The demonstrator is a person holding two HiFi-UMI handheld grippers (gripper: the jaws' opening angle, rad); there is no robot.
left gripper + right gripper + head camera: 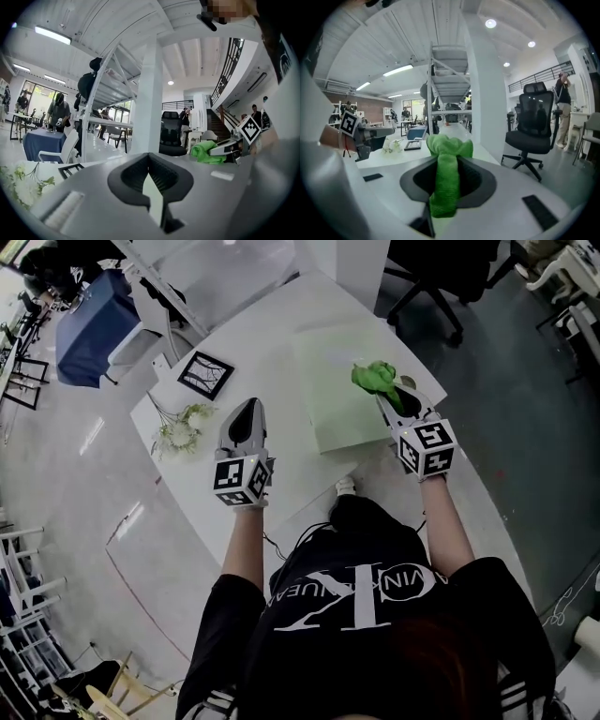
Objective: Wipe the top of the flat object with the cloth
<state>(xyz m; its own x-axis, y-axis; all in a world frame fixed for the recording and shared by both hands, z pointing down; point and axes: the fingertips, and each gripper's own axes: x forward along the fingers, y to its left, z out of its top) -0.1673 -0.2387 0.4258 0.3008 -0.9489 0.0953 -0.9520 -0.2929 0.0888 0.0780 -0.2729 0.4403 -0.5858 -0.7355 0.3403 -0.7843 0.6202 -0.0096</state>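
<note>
Flat pale-green board (328,395) lay on white table (253,343), long axis roughly 12-to-6 o'clock. Bunched green cloth (375,377) sat over its 3 o'clock edge, clamped in right gripper (388,390). Left gripper (247,409), at board's 9 o'clock, was clenched on nothing.

Your cloth (378,377) is bright green, and your flat board (330,409) is pale green. The table (272,343) is white, the picture frame (205,374) is black, and the flowers (178,433) are white.
</note>
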